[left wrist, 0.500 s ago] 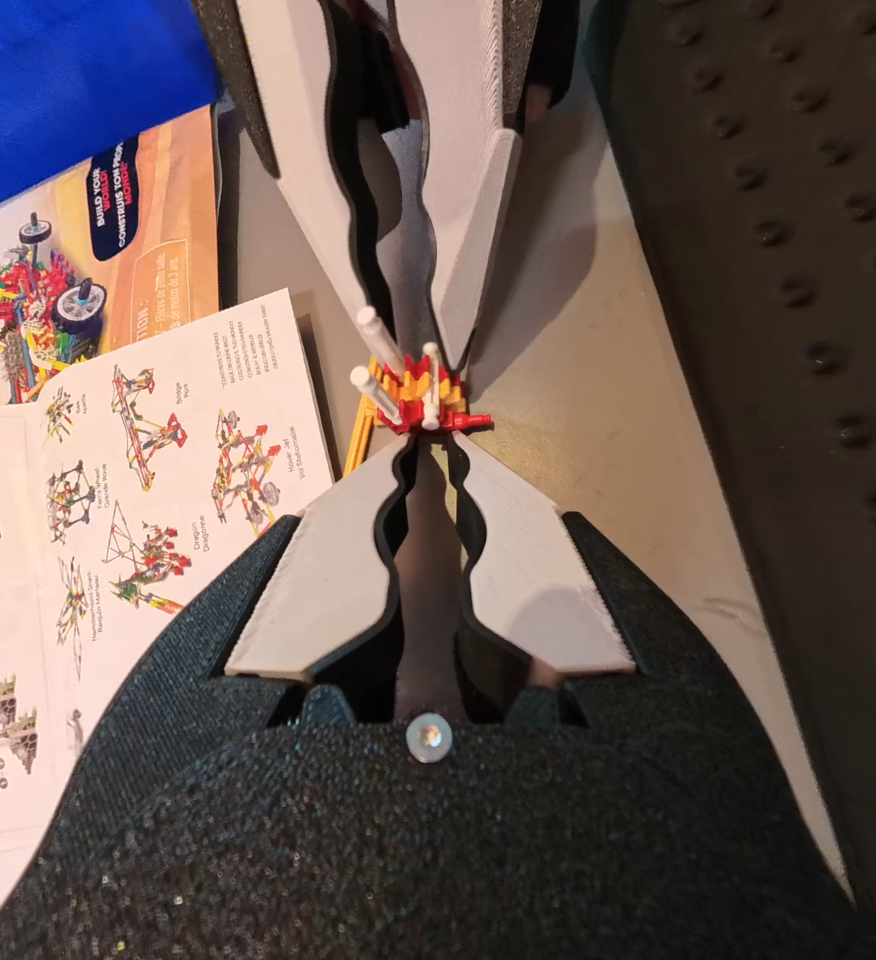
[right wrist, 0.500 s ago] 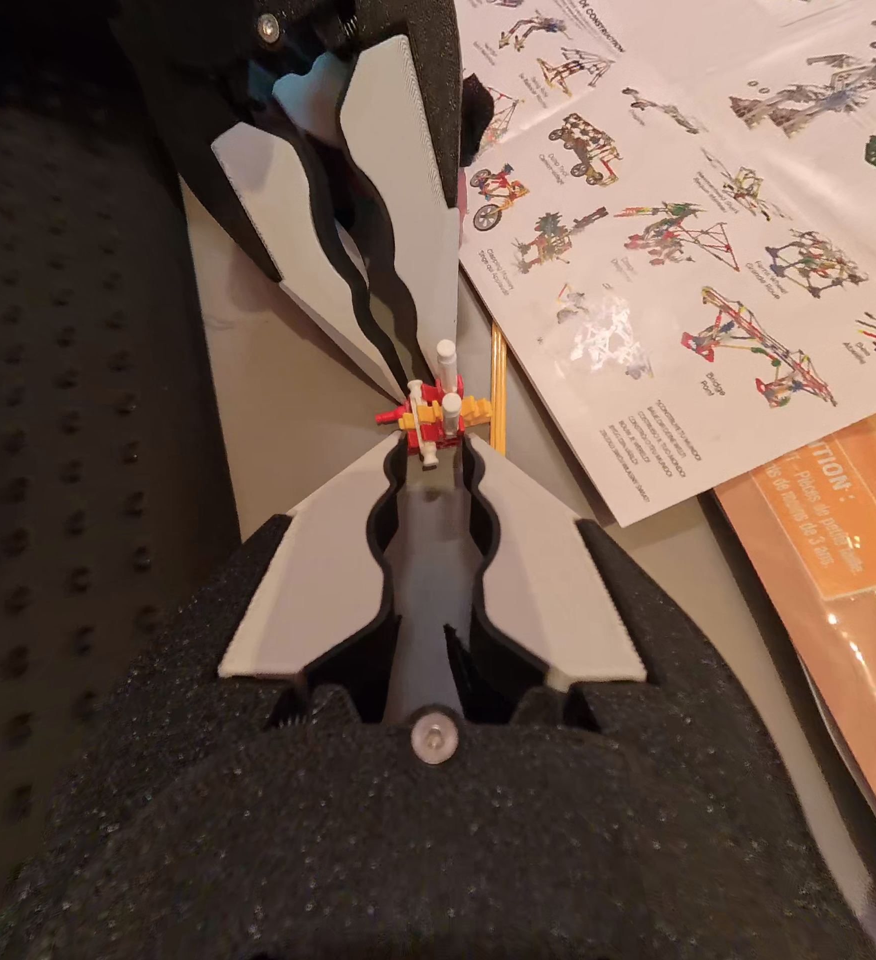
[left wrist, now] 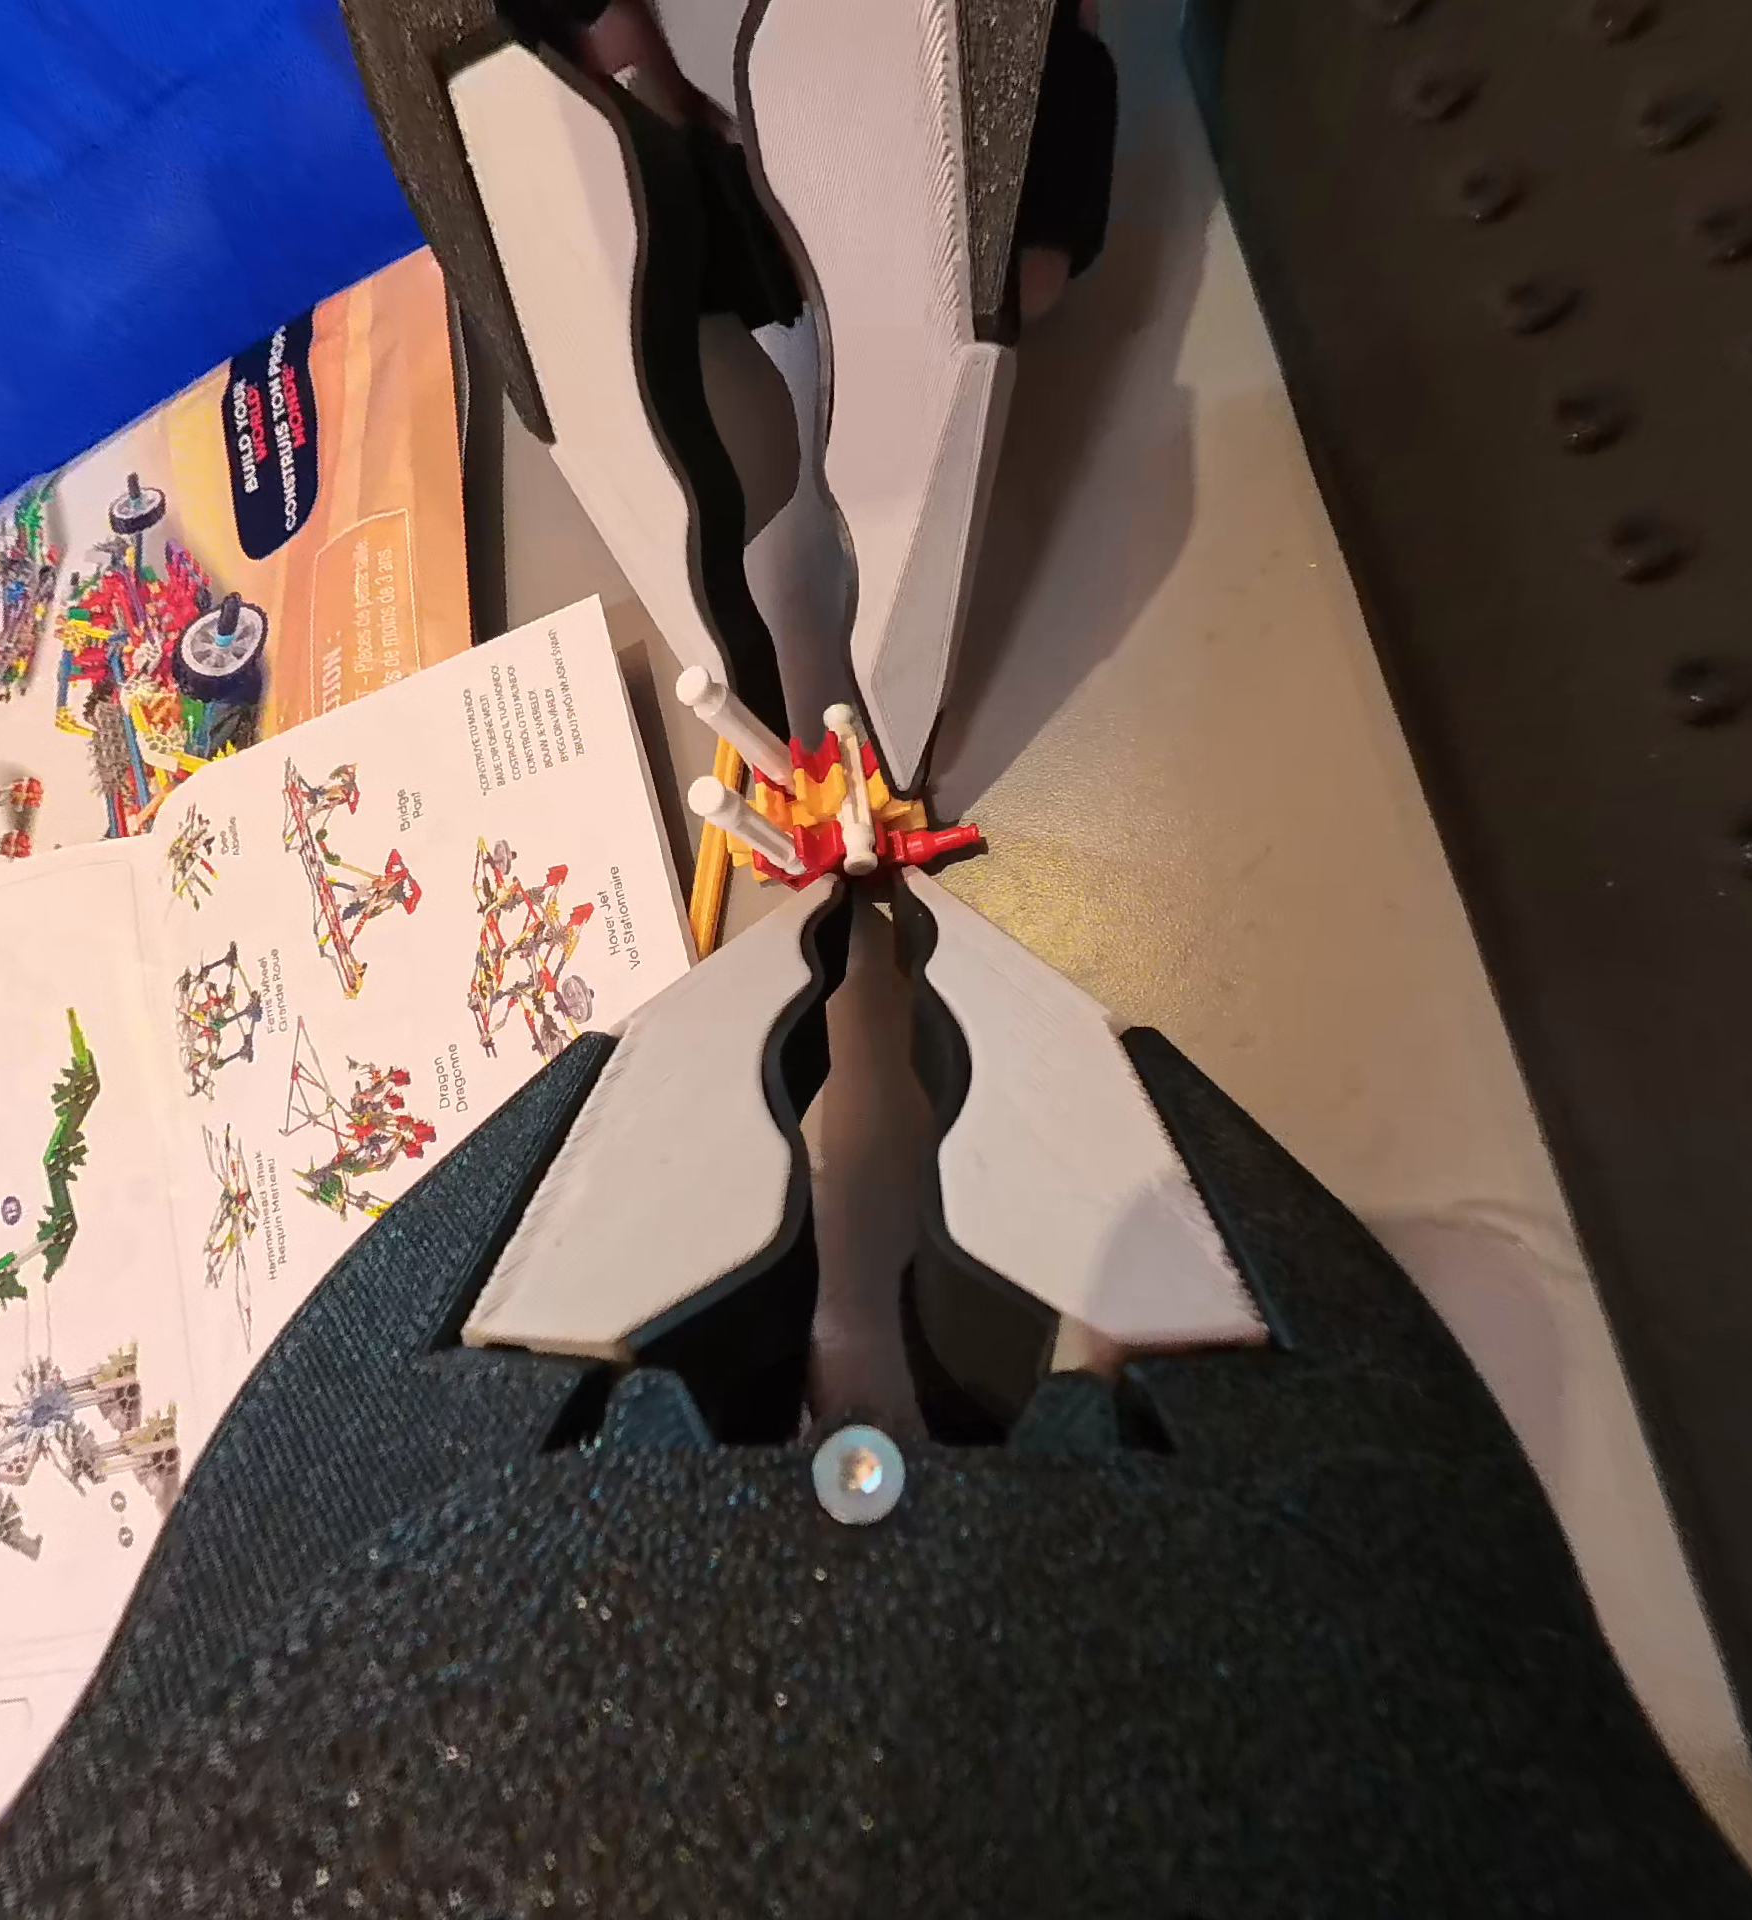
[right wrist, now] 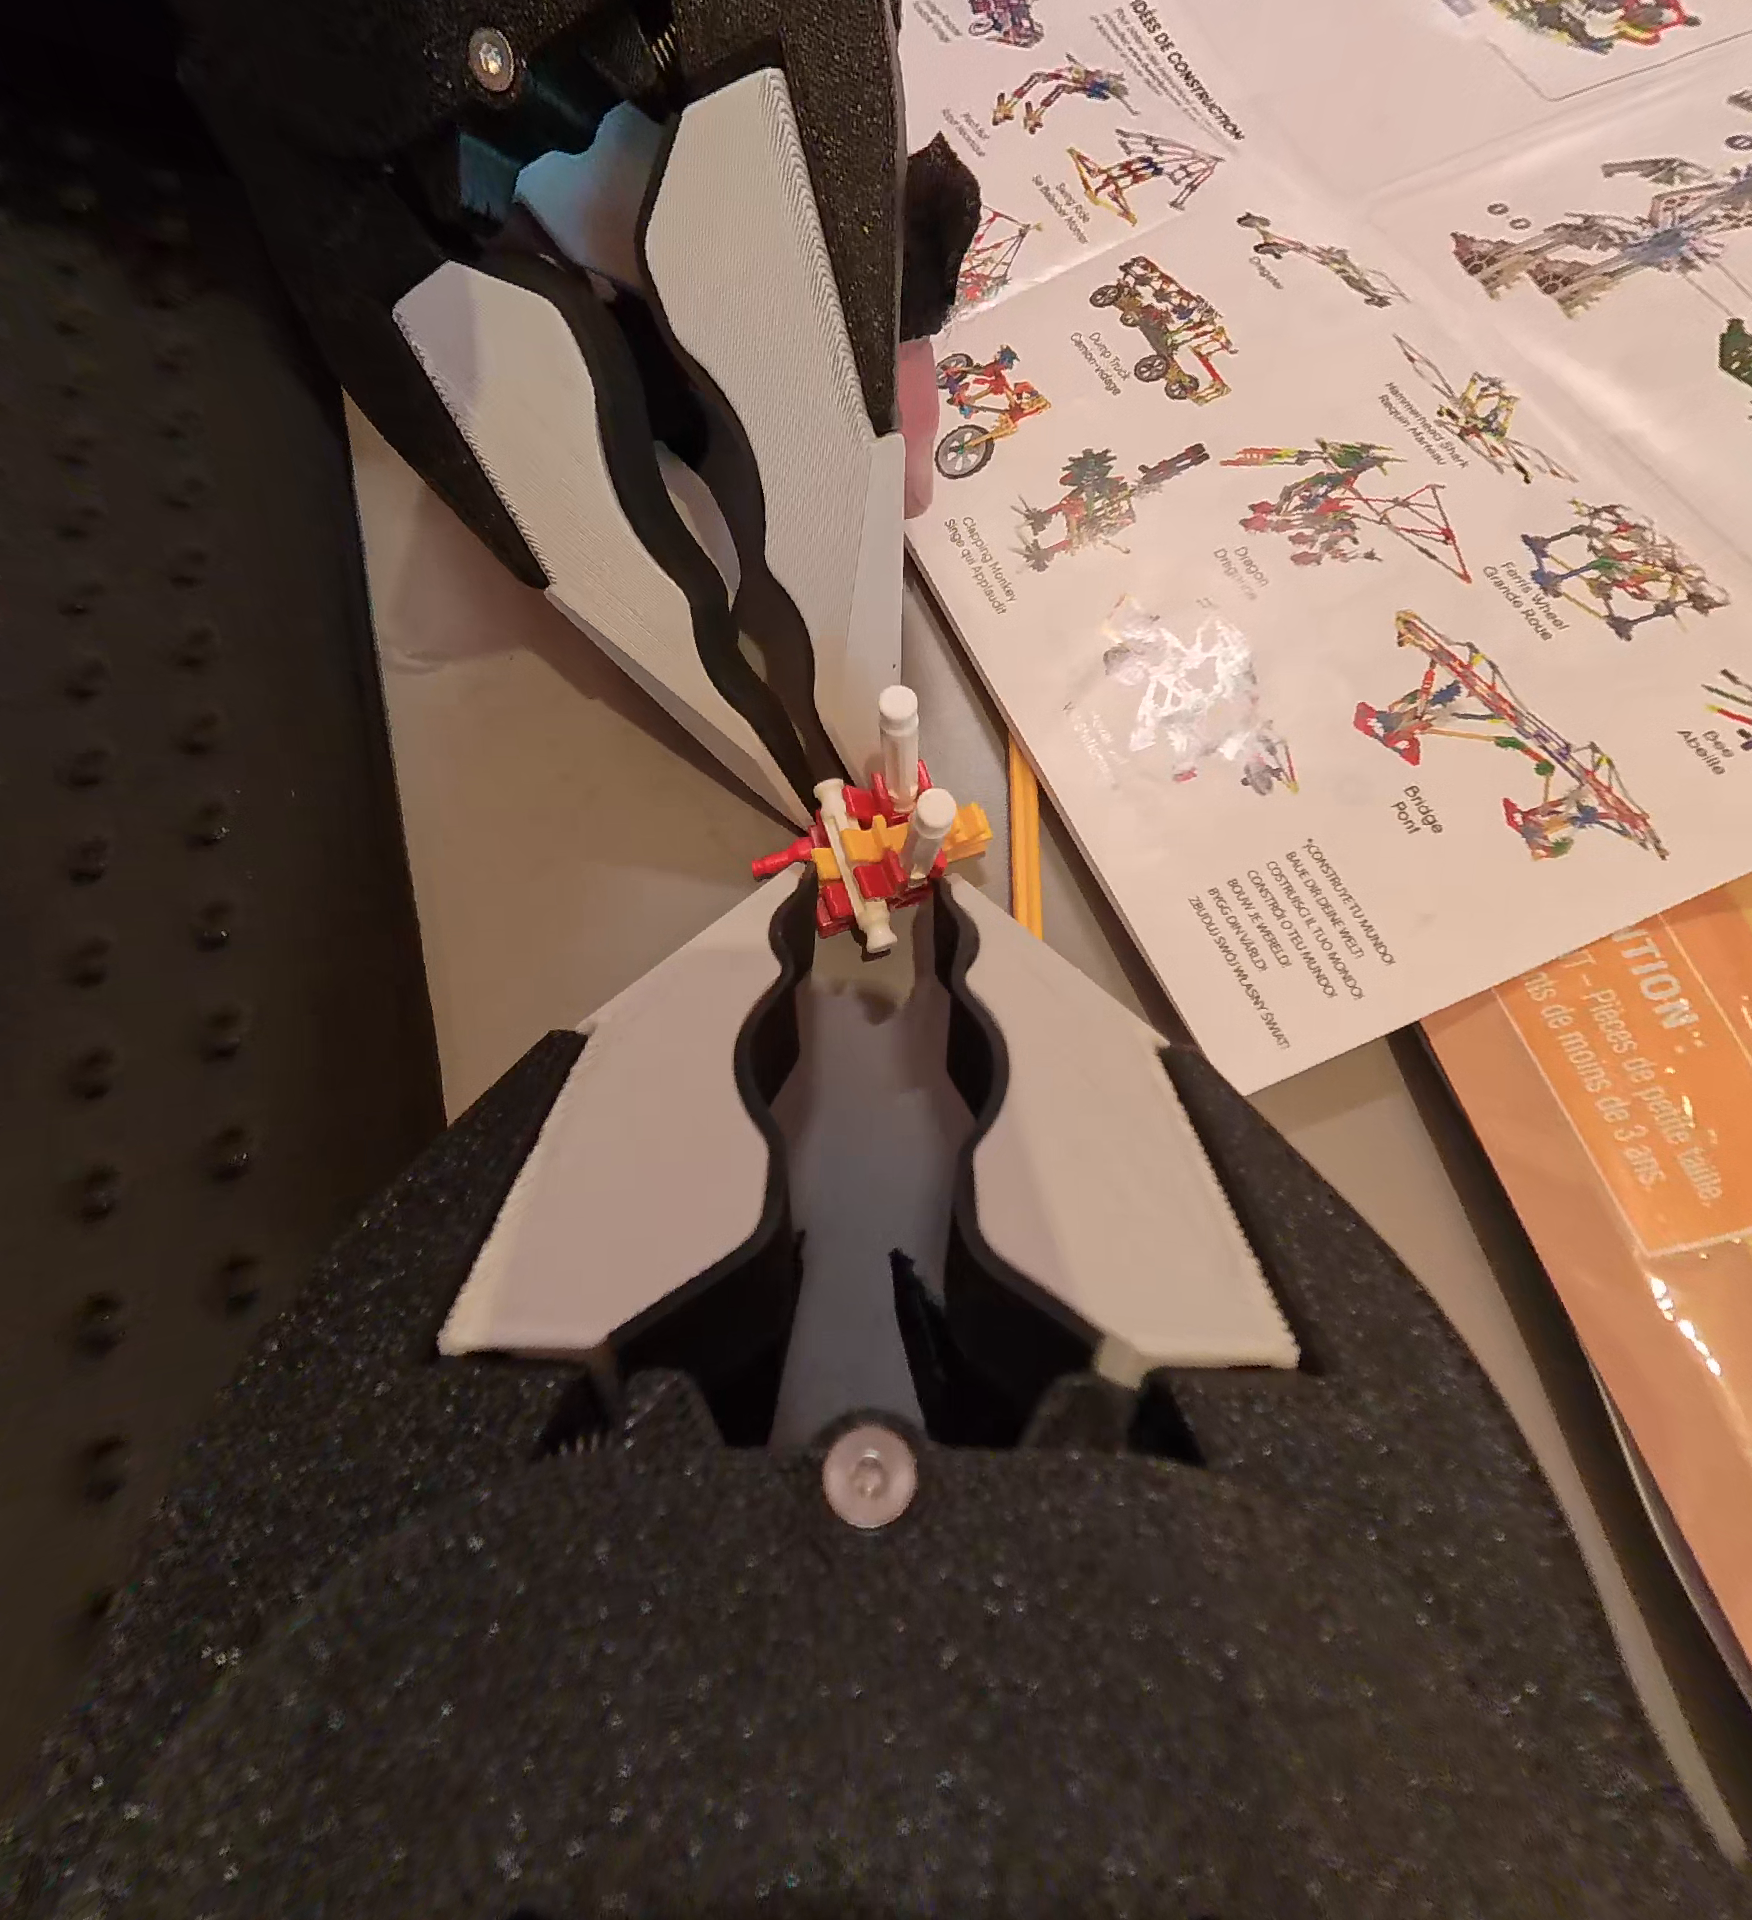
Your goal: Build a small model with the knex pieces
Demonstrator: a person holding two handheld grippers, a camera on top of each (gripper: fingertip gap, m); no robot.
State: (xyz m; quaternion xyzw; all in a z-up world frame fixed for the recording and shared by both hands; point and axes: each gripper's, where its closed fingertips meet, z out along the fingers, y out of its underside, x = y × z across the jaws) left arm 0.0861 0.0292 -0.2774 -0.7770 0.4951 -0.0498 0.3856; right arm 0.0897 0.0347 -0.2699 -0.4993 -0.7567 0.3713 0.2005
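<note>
Both grippers pinch one small toy [left wrist: 830, 805] from opposite sides, tip to tip. The left gripper [left wrist: 864, 881] has its jaws squeezed together on the near end of the toy. The right gripper [right wrist: 867, 902] has its jaws closed on the other end, around the red and yellow clips.

The toy is a tiny bunch of red and yellow plastic clips with short white rods [left wrist: 742, 722] poking out and a little red peg [left wrist: 939, 840] at one side. It is held just above the table [left wrist: 1163, 831], in the bare strip between the black mat [left wrist: 1578, 727] and the paper sheet [left wrist: 384, 883].

It looks very light and hard. The clips only snap together, so I think a strong pull or twist could pop a piece off. The smooth rods may slide, so the chunky clips are the best place to grab.

A thin yellow stick [right wrist: 1028, 852] lies on the table just beside the toy, partly under the sheet's edge. An orange box [right wrist: 1682, 1247] lies past the sheet, and something blue [left wrist: 124, 208] sits at the far corner.

Compared with the earlier pictures, almost nothing has changed. Both grippers still pinch the toy in the same spot, and the rods point much the same way.
</note>
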